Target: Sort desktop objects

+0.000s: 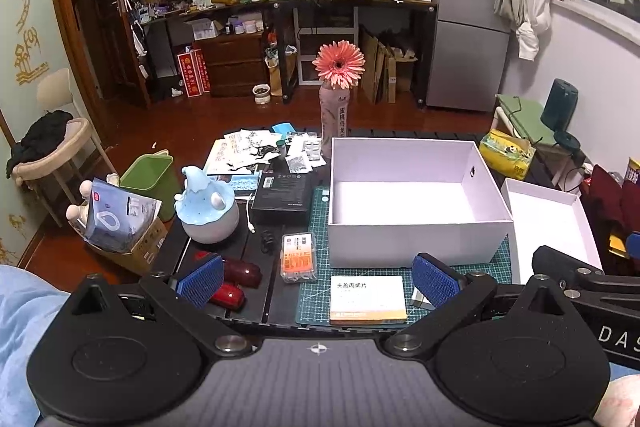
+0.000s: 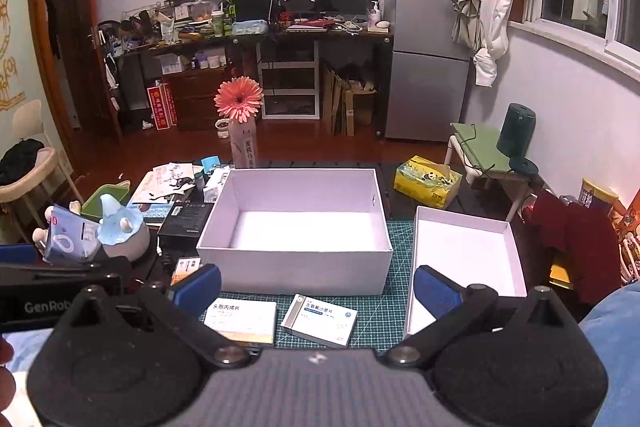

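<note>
A large empty white box (image 1: 416, 239) (image 2: 296, 267) stands on the green cutting mat (image 1: 316, 291) (image 2: 380, 311). Its shallow white lid (image 1: 548, 227) (image 2: 464, 255) lies to the right. In front of the box lie a white-and-yellow medicine box (image 1: 366, 297) (image 2: 242, 319) and a white-and-blue medicine box (image 2: 320, 319). An orange pill case (image 1: 298, 257) and two dark red objects (image 1: 236, 281) sit to the left. My left gripper (image 1: 318, 281) is open above the table's near edge, nothing between its blue pads. My right gripper (image 2: 316, 291) is open too, over the two medicine boxes.
A blue-and-white figurine (image 1: 208, 207) (image 2: 120, 231), a black box (image 1: 282, 193), papers (image 1: 248, 151) and a bottle holding a pink flower (image 1: 338, 107) (image 2: 240, 123) crowd the left and back. A yellow tissue pack (image 1: 506, 153) (image 2: 426, 181) lies at the far right. A green bin (image 1: 150, 175) stands beside the table.
</note>
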Action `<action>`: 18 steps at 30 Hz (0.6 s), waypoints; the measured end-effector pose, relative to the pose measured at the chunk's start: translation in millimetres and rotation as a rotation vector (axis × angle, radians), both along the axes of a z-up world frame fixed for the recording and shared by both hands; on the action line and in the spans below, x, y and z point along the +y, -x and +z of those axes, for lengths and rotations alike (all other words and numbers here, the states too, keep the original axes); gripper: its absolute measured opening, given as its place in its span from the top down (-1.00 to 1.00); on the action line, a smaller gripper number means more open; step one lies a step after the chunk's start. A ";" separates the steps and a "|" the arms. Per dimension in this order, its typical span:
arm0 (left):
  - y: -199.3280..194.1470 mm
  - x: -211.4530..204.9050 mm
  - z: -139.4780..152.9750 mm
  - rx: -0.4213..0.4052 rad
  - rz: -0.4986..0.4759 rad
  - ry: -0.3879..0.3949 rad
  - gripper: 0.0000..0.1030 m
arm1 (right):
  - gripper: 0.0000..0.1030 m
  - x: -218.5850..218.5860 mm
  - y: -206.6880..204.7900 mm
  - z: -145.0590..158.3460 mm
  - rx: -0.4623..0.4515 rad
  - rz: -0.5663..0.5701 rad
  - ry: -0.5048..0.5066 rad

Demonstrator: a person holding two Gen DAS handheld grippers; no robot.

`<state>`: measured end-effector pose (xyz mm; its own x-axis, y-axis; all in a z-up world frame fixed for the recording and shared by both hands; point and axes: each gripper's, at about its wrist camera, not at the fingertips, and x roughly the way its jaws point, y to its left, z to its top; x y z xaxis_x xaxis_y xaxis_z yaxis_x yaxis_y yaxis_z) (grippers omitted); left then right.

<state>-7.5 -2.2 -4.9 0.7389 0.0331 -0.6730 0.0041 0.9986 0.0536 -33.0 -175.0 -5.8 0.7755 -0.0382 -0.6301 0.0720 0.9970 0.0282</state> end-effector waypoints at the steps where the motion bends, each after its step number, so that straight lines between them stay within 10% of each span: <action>1: -0.1 0.2 0.0 0.000 0.000 -0.001 -0.97 | -1.00 -0.3 0.3 0.1 0.000 -0.001 0.000; 18: 4.8 4.0 -2.2 -0.030 0.020 -0.016 -0.97 | -1.00 5.0 1.4 -3.0 -0.014 0.005 0.014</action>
